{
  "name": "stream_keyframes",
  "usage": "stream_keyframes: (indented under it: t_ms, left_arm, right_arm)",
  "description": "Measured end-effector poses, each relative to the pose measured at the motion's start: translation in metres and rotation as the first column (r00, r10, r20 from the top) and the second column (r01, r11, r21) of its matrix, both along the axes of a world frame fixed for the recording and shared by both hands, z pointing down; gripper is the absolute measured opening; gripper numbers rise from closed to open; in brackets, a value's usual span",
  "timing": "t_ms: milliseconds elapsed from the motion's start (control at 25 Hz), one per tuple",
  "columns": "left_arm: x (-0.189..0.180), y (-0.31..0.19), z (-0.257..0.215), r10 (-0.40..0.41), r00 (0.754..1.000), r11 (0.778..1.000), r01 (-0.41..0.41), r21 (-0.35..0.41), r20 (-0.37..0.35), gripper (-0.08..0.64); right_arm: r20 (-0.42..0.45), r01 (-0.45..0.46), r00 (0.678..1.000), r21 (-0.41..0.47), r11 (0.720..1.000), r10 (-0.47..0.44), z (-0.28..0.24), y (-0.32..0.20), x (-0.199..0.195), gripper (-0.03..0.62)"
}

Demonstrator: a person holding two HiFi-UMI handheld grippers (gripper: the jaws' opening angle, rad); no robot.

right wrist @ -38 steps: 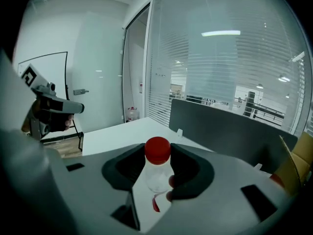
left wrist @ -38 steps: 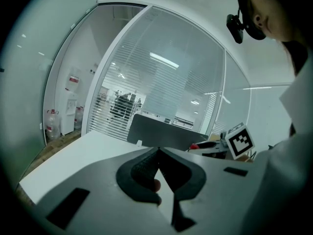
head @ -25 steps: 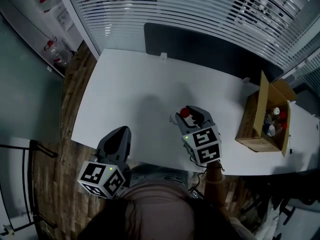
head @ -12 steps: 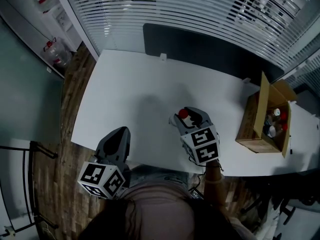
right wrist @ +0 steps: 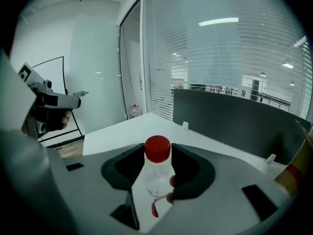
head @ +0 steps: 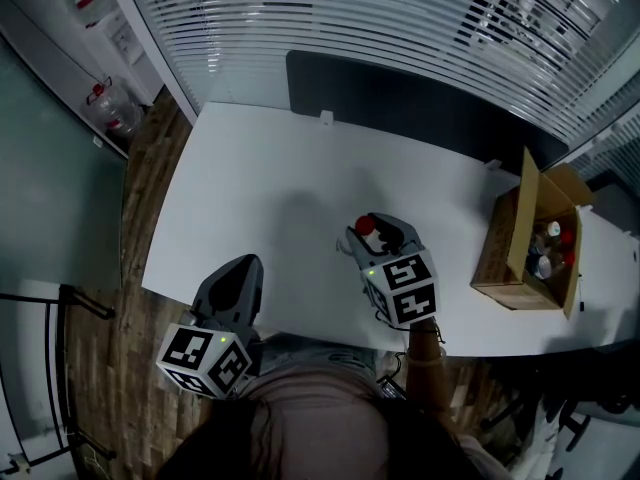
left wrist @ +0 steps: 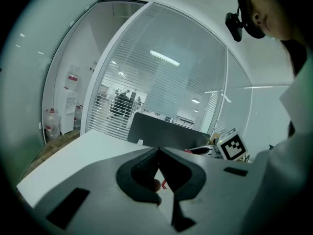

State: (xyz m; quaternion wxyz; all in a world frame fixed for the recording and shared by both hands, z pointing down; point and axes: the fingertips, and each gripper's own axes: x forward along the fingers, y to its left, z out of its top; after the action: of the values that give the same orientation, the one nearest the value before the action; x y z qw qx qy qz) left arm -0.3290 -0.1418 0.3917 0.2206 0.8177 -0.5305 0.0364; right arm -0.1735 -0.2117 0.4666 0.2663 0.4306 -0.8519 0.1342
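A: Anything different from a moment ago?

B: Hardly. The right gripper [head: 378, 230] has slid a touch towards 9 o'clock over the white worktop [head: 250, 188]. Seen from the left gripper's side, its marker cube [left wrist: 231, 145] sits a shade nearer the middle than before. The left gripper [head: 238, 273] hasn't budged. It is at 8 o'clock from the other, by the worktop's near edge.

A: And the bottle?

B: The small clear plastic bottle with a red screw cap [right wrist: 157, 169] is still pinched in the right jaws, one jaw on each side of its body. The cap pokes up above the jaw tips.

A: Which way does it stand?

B: Upright. In the right gripper view its long axis runs 12 to 6, cap at 12, base at 6. I can't tell whether the base touches the worktop.

A: The left jaws?

B: Pressed together, nothing between them.

A: What's around?

B: A brown cardboard box [head: 497, 243] holding other bottles [head: 548, 248] stands at 3 o'clock from the right gripper, well apart. A dark grey partition screen [head: 400, 93] runs along the far edge at 12.
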Motion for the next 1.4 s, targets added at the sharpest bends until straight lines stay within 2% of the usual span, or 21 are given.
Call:
stream_keyframes:
  t_ms: [440,640,800,1400]
  left_arm:
    - [0.002,-0.008,0.001,0.022,1.0,1.0,-0.022,0.002,-0.012,0.008]
    - [0.006,-0.01,-0.007,0.019,1.0,1.0,-0.019,-0.018,0.004,0.008]
    - [0.003,-0.009,-0.001,0.03,0.999,1.0,-0.03,0.01,-0.012,0.008]
    - [0.017,0.007,-0.01,0.071,0.997,0.997,-0.071,0.022,-0.01,0.008]
  right_arm:
    - [-0.007,0.006,1.0,-0.014,1.0,-0.006,0.002,-0.003,-0.003,0.181]
    - [-0.011,0.01,1.0,-0.01,1.0,-0.01,0.0,-0.001,-0.002,0.195]
    - [-0.018,0.011,1.0,-0.01,1.0,-0.012,0.0,0.002,-0.004,0.198]
    - [0.005,-0.023,1.0,0.018,1.0,0.023,-0.016,0.031,0.01,0.204]
